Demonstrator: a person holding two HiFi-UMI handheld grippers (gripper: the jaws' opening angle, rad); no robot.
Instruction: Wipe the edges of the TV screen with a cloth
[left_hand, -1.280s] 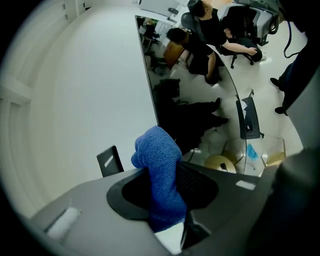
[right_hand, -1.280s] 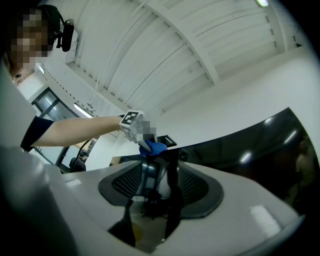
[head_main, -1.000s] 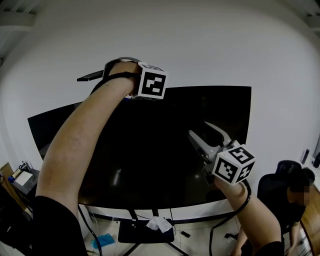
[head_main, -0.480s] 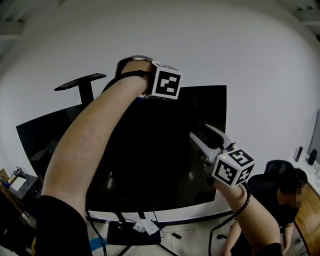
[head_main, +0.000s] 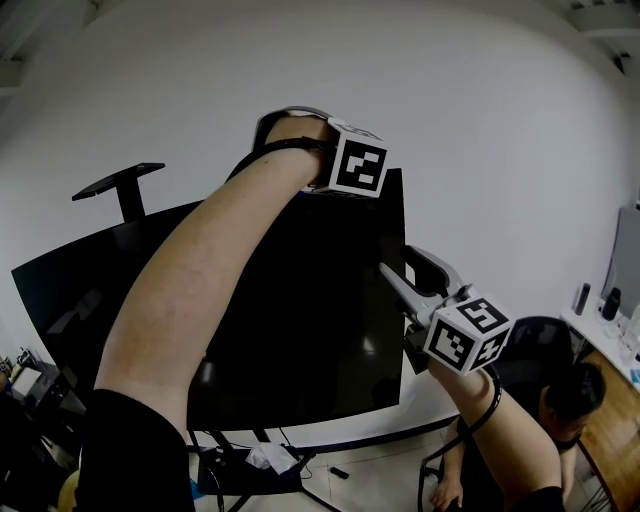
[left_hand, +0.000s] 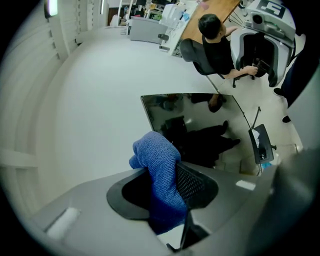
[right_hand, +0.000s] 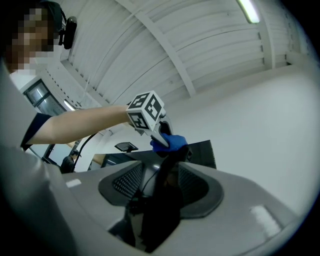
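Blue cloth (left_hand: 156, 165): pinched in your left tool (left_hand: 161, 192), jaws closed on it, held at the TV screen's (head_main: 300, 320) top edge near the right corner, placed for wiping. Right tool (head_main: 395, 259): jaws apart, empty, kept clear.

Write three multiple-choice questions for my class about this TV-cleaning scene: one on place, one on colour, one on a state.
1. Where is the cloth? A) at the top edge of the TV screen B) on the floor C) on a chair
2. The cloth's colour? A) white B) red C) blue
3. The left hand-held gripper is A) open, empty B) shut on the cloth C) out of view
Answers: 1A, the right gripper view shows it there; 2C, blue in both gripper views; 3B, its jaws pinch the cloth.
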